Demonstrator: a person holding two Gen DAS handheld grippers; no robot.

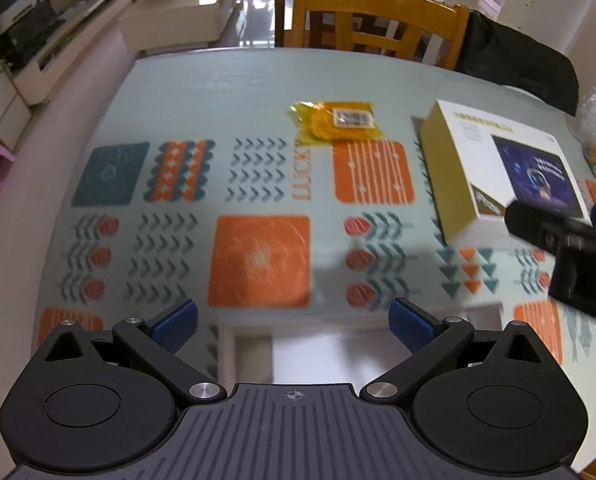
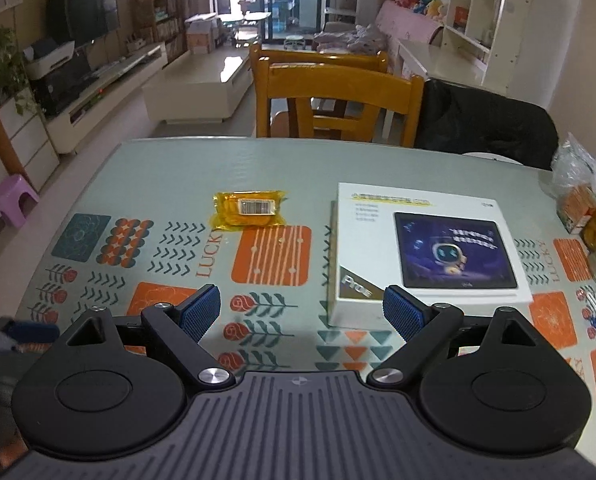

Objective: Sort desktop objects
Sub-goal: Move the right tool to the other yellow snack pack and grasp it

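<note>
A yellow-orange plastic packet [image 1: 336,120] [image 2: 249,210] with a barcode label lies flat mid-table. To its right rests a white product box [image 1: 494,168] [image 2: 422,248] printed with a dark tablet picture. My left gripper [image 1: 293,326] hovers open over the near table edge, nothing between its blue pads; a white tray-like rim [image 1: 245,328] shows just beneath it. My right gripper [image 2: 302,312] is open too, its right pad in front of the box's near left corner. The right gripper's body [image 1: 570,256] shows at the right of the left wrist view.
The table carries a patterned cloth [image 2: 273,256] with orange and teal motifs. Bagged snacks and clutter [image 2: 590,216] crowd the right edge. Wooden chairs [image 2: 334,96] and a black chair [image 2: 486,124] stand at the far side. A purple stool [image 2: 15,204] is on the floor at left.
</note>
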